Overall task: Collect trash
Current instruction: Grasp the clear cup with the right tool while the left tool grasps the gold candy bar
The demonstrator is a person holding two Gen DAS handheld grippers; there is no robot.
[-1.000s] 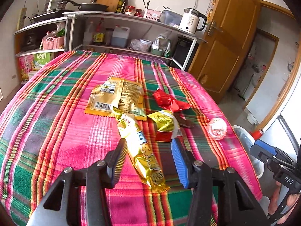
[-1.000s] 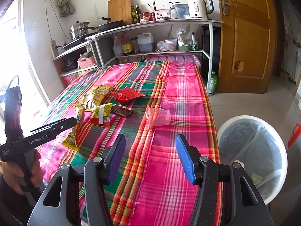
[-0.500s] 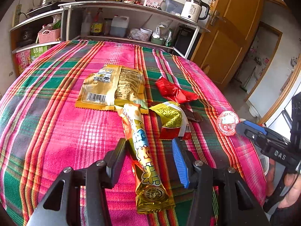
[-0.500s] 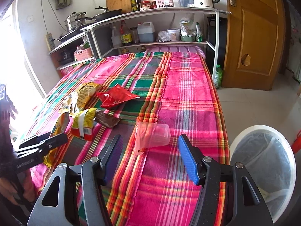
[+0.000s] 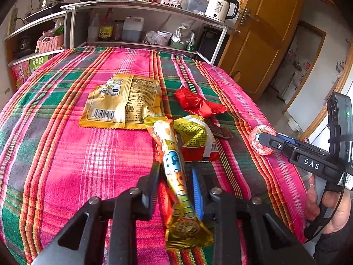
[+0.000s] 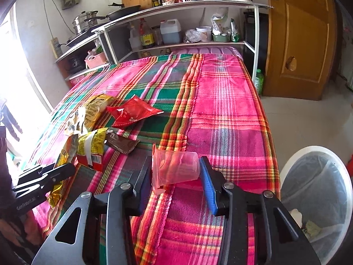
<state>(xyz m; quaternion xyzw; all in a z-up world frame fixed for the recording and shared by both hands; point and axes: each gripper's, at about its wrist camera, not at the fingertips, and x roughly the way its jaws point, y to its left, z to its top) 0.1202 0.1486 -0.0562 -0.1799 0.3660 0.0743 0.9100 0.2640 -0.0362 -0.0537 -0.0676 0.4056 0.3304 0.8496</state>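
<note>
Jaws of the left gripper (image 5: 176, 174) have just been closing and now pinch the long gold wrapper (image 5: 176, 176) lying on the plaid-covered counter (image 5: 66, 154). Jaws of the right gripper (image 6: 174, 174) have just been closing too, and stand at either end of the clear plastic cup (image 6: 176, 170) lying on its side, touching it. Just beyond lie a yellow-and-red packet (image 5: 194, 137), a brown wrapper (image 6: 121, 143), a crumpled red wrapper (image 5: 196, 103) and a big yellow bag (image 5: 123, 101). Beside the counter stands a lined white bin (image 6: 317, 198).
</note>
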